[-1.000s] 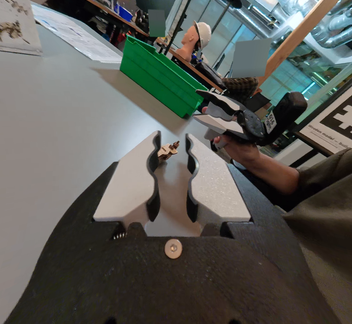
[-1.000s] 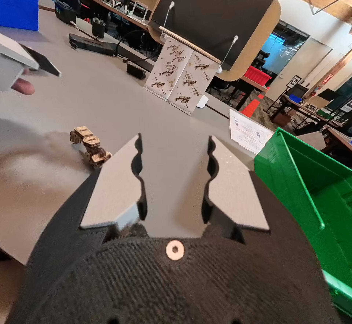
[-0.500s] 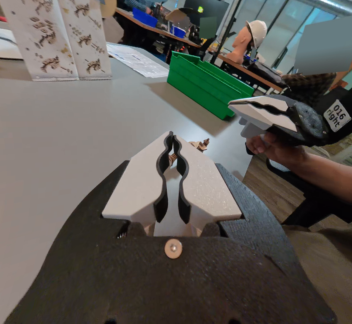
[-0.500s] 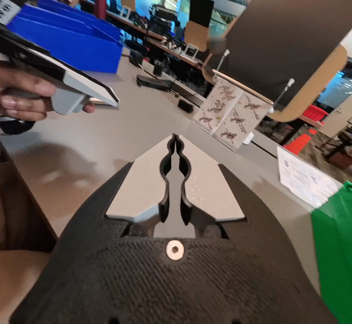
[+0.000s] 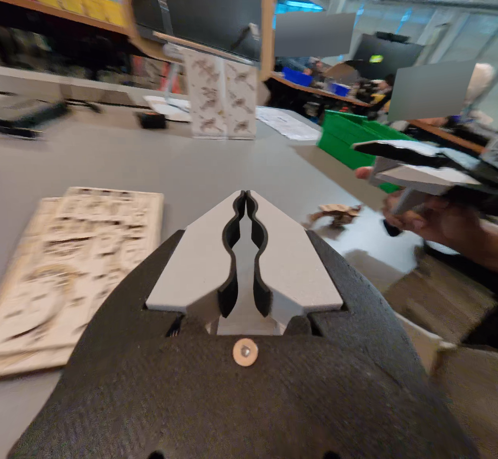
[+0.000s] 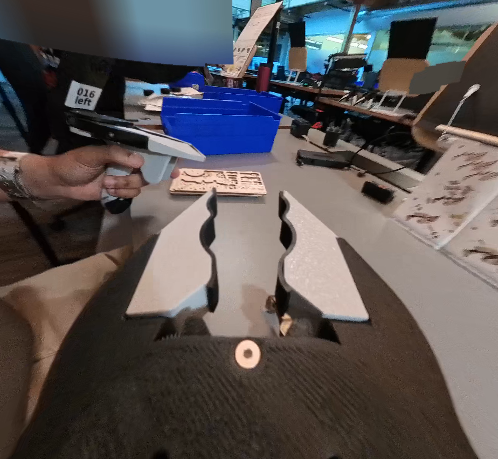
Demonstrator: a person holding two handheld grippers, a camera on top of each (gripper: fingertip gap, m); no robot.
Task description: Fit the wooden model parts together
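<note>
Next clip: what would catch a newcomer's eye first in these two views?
The left hand-held gripper, shut on nothing, fills the foreground of its own view, with a sheet of wooden parts flat on the grey table to its left. The small assembled wooden model lies to its right. The right hand-held gripper is open, with a blue bin behind.
</note>
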